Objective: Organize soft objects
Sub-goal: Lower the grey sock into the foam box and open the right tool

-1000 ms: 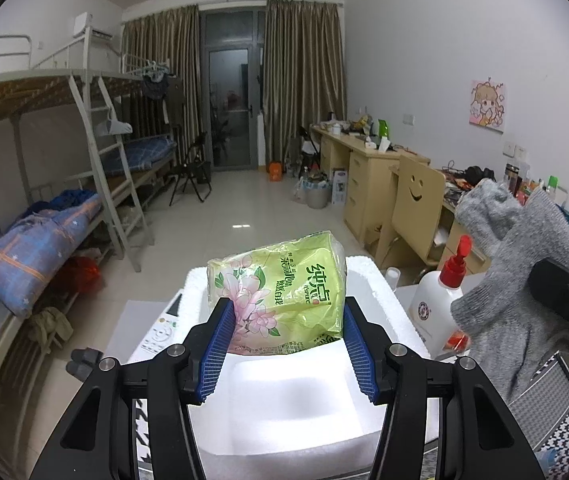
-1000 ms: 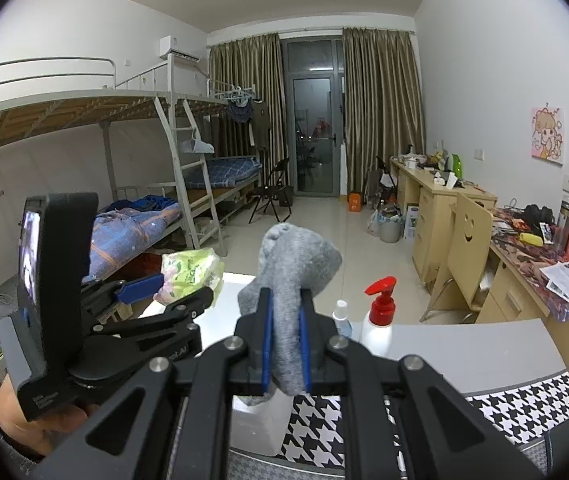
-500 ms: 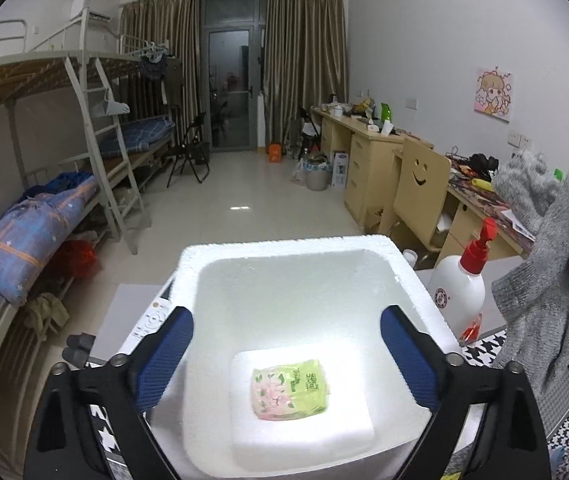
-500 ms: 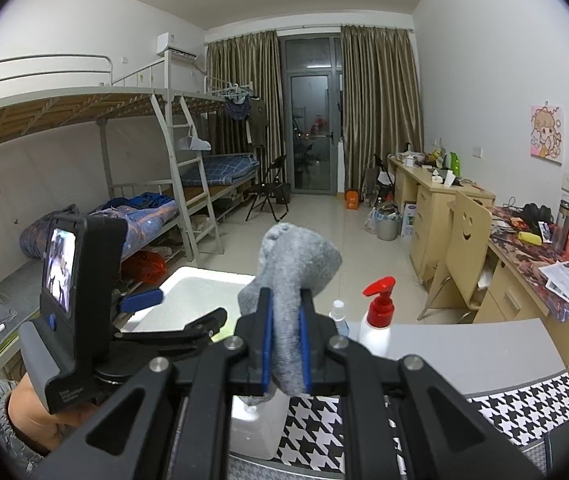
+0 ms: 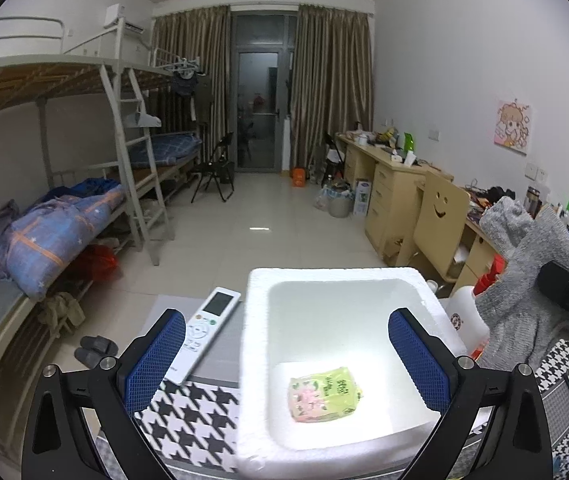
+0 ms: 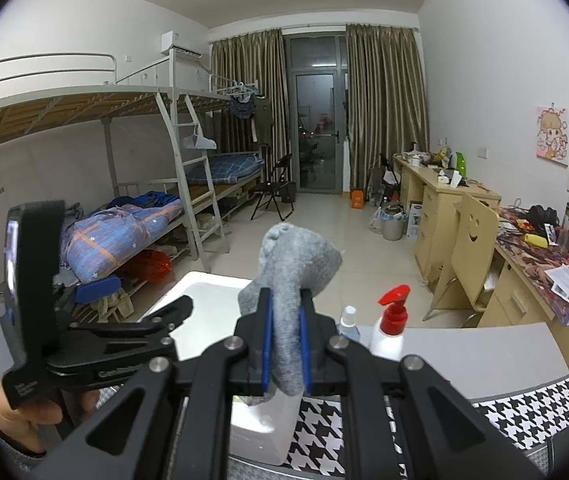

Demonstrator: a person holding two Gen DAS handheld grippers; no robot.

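Observation:
A green tissue pack [image 5: 325, 393] lies on the floor of the white foam box [image 5: 258, 360]. My left gripper [image 5: 284, 360] is open and empty, held above the box with its blue pads wide apart; it also shows in the right wrist view [image 6: 132, 300]. My right gripper [image 6: 285, 344] is shut on a grey sock [image 6: 292, 276], held up to the right of the box. The sock also shows in the left wrist view [image 5: 524, 280] at the right edge.
A white remote [image 5: 204, 332] lies left of the box on the grey table with a houndstooth mat [image 5: 188, 420]. A red-capped spray bottle [image 6: 390, 328] and a small clear bottle [image 6: 349, 320] stand right of the box. Bunk beds are left, desks right.
My left gripper opened and let the tissue pack fall into the box, then shifted left and up. My right gripper stayed shut on the sock, nearly still.

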